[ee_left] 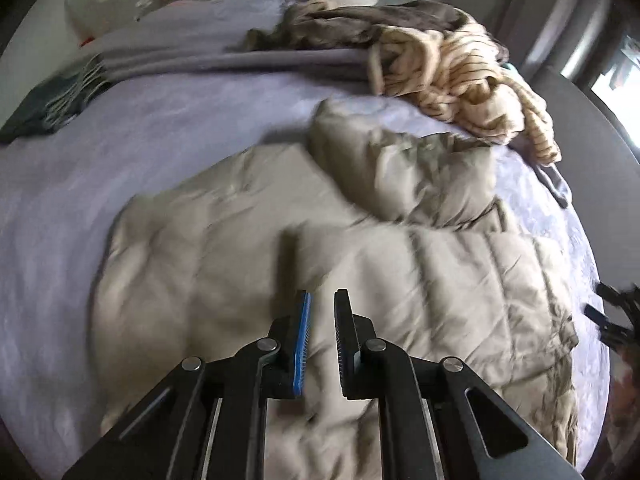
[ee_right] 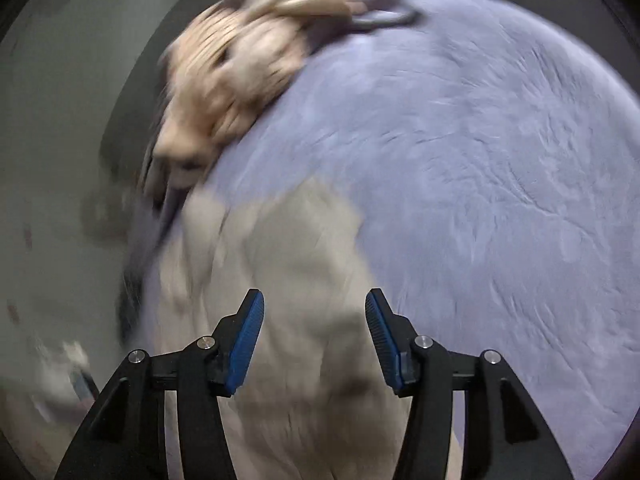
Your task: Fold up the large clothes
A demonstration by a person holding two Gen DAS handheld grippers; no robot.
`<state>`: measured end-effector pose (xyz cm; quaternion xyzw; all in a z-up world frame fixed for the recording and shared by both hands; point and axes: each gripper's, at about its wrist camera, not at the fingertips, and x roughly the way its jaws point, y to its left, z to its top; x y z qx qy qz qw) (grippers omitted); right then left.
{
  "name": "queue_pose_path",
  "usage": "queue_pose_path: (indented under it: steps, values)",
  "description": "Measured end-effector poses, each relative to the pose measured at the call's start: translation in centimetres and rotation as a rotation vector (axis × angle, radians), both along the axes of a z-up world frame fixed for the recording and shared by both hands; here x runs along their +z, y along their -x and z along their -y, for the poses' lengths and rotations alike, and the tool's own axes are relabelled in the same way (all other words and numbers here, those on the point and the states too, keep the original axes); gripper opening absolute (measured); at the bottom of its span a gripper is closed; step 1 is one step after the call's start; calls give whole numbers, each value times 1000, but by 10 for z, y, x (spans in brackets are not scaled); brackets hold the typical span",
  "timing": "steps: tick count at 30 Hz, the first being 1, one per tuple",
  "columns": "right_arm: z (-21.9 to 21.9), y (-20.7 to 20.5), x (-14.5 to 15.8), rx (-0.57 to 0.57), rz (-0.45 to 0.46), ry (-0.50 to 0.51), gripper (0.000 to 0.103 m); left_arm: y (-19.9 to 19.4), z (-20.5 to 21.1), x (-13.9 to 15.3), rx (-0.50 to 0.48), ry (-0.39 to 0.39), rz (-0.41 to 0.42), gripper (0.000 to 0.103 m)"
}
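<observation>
I have the beige puffer jacket lying spread on the lavender bed, one sleeve flopped across its upper part toward the striped blanket heap. My left claw hovers over the jacket's middle with its jaws nearly together, a thin gap between them and no cloth in it, so it grips nothing. My right claw is spread wide above the jacket's edge near the side of the bed, also empty; that view is smeared, so I can't tell which hem lies under it.

As I judge it, the step is taking hold for a fold. To do it well, I'd widen the left claw first, pinch through the full quilted thickness at a seam, grab matching edges with both claws, and lift together so the padding doesn't slide or bunch.
</observation>
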<state>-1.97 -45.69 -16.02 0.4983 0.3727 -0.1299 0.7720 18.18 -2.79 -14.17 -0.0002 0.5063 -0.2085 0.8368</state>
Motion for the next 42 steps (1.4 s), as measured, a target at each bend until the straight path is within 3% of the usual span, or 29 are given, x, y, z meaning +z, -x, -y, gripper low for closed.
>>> queue_pose_path:
  steps: [3, 4, 6, 8, 11, 16, 19, 22, 24, 26, 28, 30, 33, 36, 42]
  values:
    - [26, -23, -50, -85, -10, -222, 57, -12, 23, -14, -18, -35, -10, 14]
    - [26, -32, -61, -81, 1, -282, 49, -13, 25, -19, -14, -55, -16, 14]
    - [18, -48, -64, -18, 57, -348, 17, -19, 24, -36, -6, -82, -43, 14]
    - [13, -65, -50, 52, 43, -227, 11, -19, 21, -49, -5, -89, -59, 14]
    - [11, -80, -59, 118, -100, -49, 10, -17, 26, -60, -28, -99, -52, 14]
    - [13, -73, -67, 84, -106, -5, 11, -12, 38, -59, -44, -173, -16, 14]
    - [4, -61, -38, 65, -134, 82, 11, -7, 28, -39, -26, -158, 3, 14]
    - [-20, -43, -1, 143, -120, 199, 11, 1, 14, -20, -20, -112, 19, 14]
    - [-35, -32, 10, 192, -108, 223, 11, 8, 10, -17, -28, -98, 12, 14]
    - [-55, -18, 11, 231, -117, 231, 11, 16, 13, -26, -46, -135, -2, 14]
    - [-68, -13, 0, 253, -151, 234, 11, 21, 15, -45, -49, -204, -13, 15]
    - [-73, -14, -22, 264, -204, 239, 7, 19, 16, -56, -46, -191, -16, 15]
    - [-69, -19, -39, 262, -208, 230, 5, 14, 17, -63, -34, -177, -22, 15]
    - [-70, -23, -41, 268, -219, 253, 5, 13, 18, -61, -30, -190, -28, 15]
    - [-75, -11, -15, 269, -251, 275, 10, 20, 17, -40, -10, -226, -51, 15]
